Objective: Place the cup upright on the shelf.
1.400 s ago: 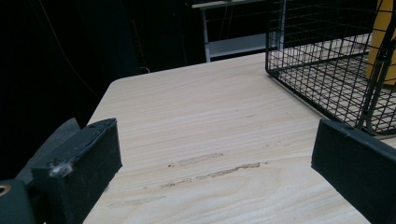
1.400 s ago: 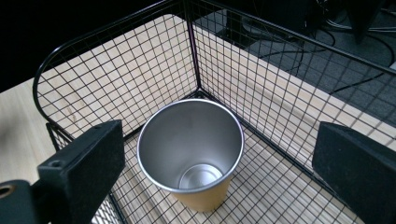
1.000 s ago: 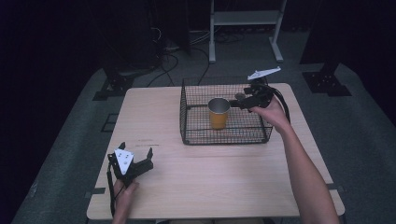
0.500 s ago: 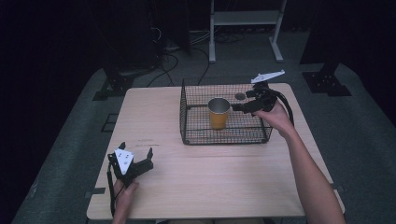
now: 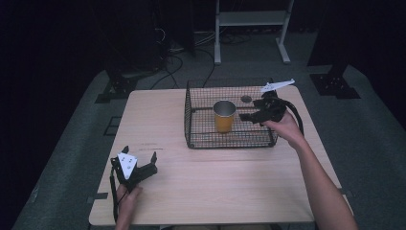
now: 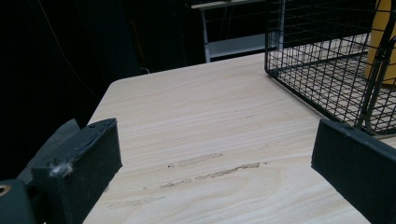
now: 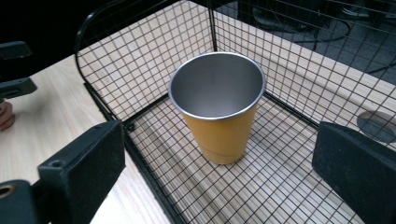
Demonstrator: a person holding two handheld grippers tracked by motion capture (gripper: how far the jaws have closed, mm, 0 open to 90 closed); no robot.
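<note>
An orange cup (image 5: 224, 116) with a bare metal inside stands upright in a black wire basket (image 5: 201, 139) at the back middle of the table. My right gripper (image 5: 247, 112) hangs over the basket's right part, open, its jaws pointing left at the cup with a gap between. In the right gripper view the cup (image 7: 217, 105) stands free between and beyond the wide-apart jaws of the right gripper (image 7: 223, 140). My left gripper (image 5: 140, 153) rests open near the table's front left corner. Its own view shows the left gripper (image 6: 215, 140) holding nothing, above bare wood.
The wooden table (image 5: 158, 120) has free room left of and in front of the basket. A dark round spot (image 5: 246, 98) lies by the basket's back right. A white rack (image 5: 249, 19) and cables stand on the floor beyond the table.
My right gripper has drawn back from the cup, to the right and a little toward the person. The cup and the left gripper have stayed where they were.
</note>
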